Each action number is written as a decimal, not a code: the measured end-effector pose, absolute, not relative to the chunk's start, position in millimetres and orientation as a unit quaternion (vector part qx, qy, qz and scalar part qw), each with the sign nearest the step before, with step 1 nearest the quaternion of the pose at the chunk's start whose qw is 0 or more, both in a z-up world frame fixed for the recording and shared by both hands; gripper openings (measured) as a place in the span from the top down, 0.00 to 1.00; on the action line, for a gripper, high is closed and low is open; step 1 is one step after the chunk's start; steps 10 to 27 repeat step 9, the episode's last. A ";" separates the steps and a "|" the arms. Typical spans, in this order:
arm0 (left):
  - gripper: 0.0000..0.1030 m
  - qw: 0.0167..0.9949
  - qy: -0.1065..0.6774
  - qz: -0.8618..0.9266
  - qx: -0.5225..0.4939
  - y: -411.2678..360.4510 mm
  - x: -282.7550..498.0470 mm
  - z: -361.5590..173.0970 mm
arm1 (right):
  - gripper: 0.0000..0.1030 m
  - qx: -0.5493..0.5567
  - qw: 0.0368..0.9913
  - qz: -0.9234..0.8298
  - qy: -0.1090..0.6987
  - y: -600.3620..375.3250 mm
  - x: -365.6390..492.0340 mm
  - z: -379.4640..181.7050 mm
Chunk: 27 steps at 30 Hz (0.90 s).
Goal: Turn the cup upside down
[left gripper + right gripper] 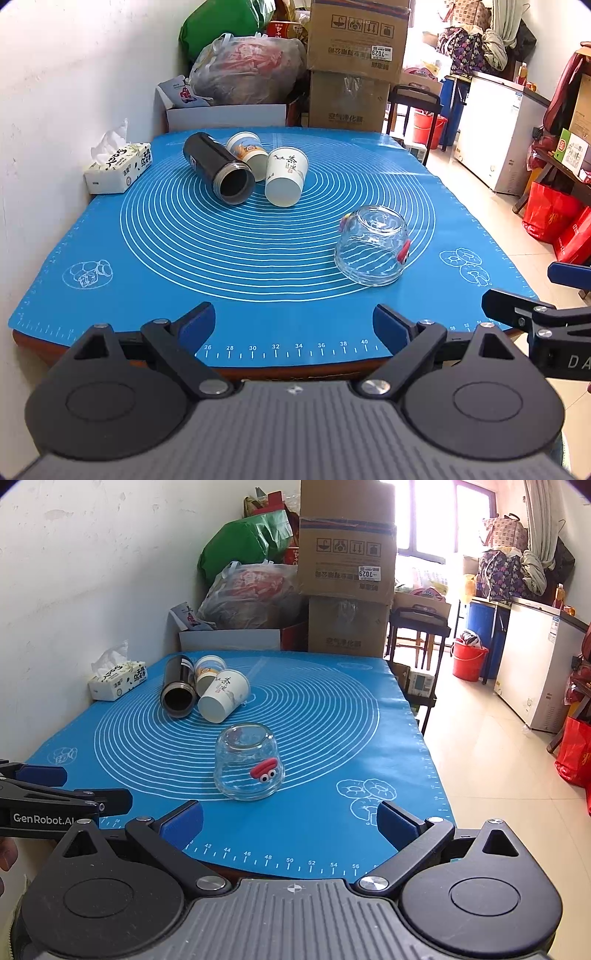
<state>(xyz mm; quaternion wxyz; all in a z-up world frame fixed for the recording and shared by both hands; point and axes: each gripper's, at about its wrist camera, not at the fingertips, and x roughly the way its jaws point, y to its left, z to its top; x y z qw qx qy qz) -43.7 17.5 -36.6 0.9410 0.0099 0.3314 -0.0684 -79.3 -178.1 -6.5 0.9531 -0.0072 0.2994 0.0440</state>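
Four vessels on blue mat (pixel 332 716); glass cup (pixel 248 762) already mouth-down, rigid, slick, breakable, best pinched across sidewalls; left gripper (pixel 294 325), right gripper (pixel 290 821) both spread, empty

A tissue box (pixel 118 168) sits far ahead on the left, against the wall (pixel 55 92). Cardboard boxes (pixel 356 62) and a clear plastic bag (pixel 251 70) stand straight ahead beyond the blue mat (pixel 147 295), and a red bucket (pixel 469 661) stands ahead on the right.

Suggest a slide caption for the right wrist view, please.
Open right gripper faces an upside-down glass cup on the blue mat.
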 end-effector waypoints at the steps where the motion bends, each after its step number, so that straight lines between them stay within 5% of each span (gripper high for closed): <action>1: 0.11 0.941 0.331 -0.068 0.011 17.3 -43.9 -36.7 | 0.01 -0.008 0.953 0.045 0.300 -177.9 -79.0 -6.6; 27: 0.10 0.941 0.331 -0.066 0.015 15.0 -44.5 -36.0 | 0.02 -0.006 0.952 0.048 0.302 -177.5 -77.4 -7.9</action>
